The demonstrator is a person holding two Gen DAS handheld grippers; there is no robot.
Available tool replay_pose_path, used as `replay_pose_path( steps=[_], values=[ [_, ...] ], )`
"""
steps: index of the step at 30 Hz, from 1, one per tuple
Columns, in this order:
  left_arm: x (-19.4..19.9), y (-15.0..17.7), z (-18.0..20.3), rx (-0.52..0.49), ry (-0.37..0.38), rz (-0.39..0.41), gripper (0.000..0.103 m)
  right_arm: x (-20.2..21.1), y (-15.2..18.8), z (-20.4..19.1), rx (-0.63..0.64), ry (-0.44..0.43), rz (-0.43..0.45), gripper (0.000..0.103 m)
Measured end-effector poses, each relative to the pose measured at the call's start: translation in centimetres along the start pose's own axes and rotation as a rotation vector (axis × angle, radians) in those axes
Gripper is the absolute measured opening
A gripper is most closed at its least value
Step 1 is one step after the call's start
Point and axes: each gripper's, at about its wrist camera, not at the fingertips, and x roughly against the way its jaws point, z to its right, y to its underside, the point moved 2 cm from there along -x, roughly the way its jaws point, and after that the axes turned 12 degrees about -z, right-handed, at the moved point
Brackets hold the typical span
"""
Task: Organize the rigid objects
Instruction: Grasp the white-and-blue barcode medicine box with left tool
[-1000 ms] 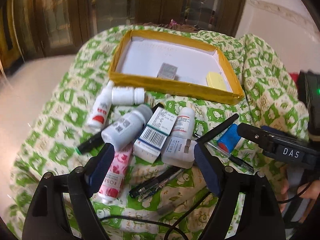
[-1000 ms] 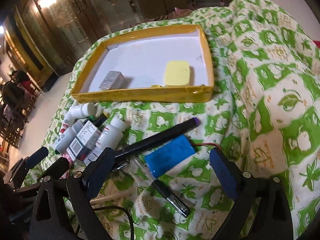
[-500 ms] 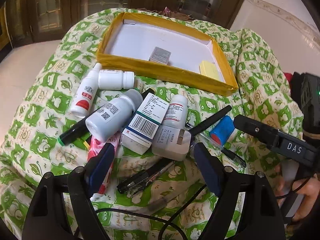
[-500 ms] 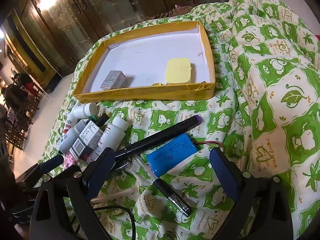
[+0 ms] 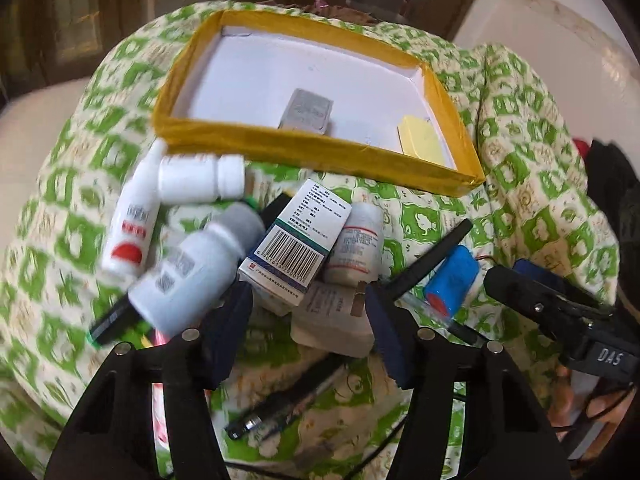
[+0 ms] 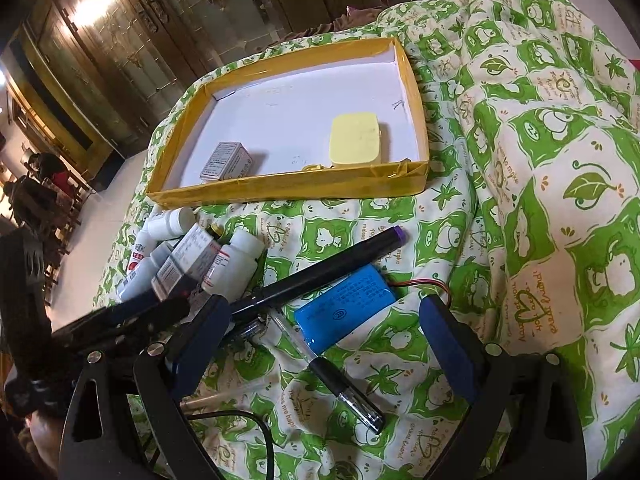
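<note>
A pile of rigid items lies on a green-patterned quilt (image 5: 520, 160). My left gripper (image 5: 306, 304) hovers low over the pile with its jaws closing. A white plug adapter (image 5: 332, 324) and the corner of a barcoded medicine box (image 5: 296, 248) sit between the pads, which do not press on them. My right gripper (image 6: 324, 312) stands open around a blue battery pack (image 6: 344, 308) without touching it. A black marker (image 6: 320, 272) lies just beyond the battery. Behind the pile, the yellow-rimmed tray (image 5: 320, 152) holds a small grey box (image 5: 306, 112) and a yellow case (image 5: 422, 144).
A grey-capped bottle (image 5: 192, 276), two white bottles (image 5: 200, 178) and a red-labelled bottle (image 5: 356, 244) crowd the pile's left side. Pens (image 5: 288, 400) and a cable lie under my left gripper. A clear pen (image 6: 340, 380) lies near the right gripper. Wooden doors stand behind.
My left gripper has pushed forward and down toward the pile and its jaws have narrowed around the plug adapter and box. The right gripper has held still.
</note>
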Motion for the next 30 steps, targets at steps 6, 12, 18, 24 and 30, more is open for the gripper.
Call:
replay_pose_path(
  steps=[6,12,18,24,30],
  values=[
    [1.2,-1.4,1.2,-0.108,-0.087,0.032,0.058,0.2,-0.2,0.6,-0.033,-0.025,0.004,0.093],
    [0.4,-3.5,1.2,-0.156,-0.131,0.008,0.058,0.5,-0.3,0.7,-0.053,-0.043,0.011,0.093],
    [-2.5,-4.6,2.8,-0.257,-0.210,-0.059,0.038,0.1,-0.6,1.1,-0.068,-0.052,0.001,0.093],
    [-3.0,-4.4,2.9,-0.236,-0.221,-0.062,0.036,-0.3,-0.8,1.6,-0.083,-0.052,-0.003,0.093],
    [2.6,-0.4,0.8,-0.074,-0.019,0.047,0.035,-0.2,-0.9,2.0,-0.086,-0.055,-0.002,0.083]
  ],
)
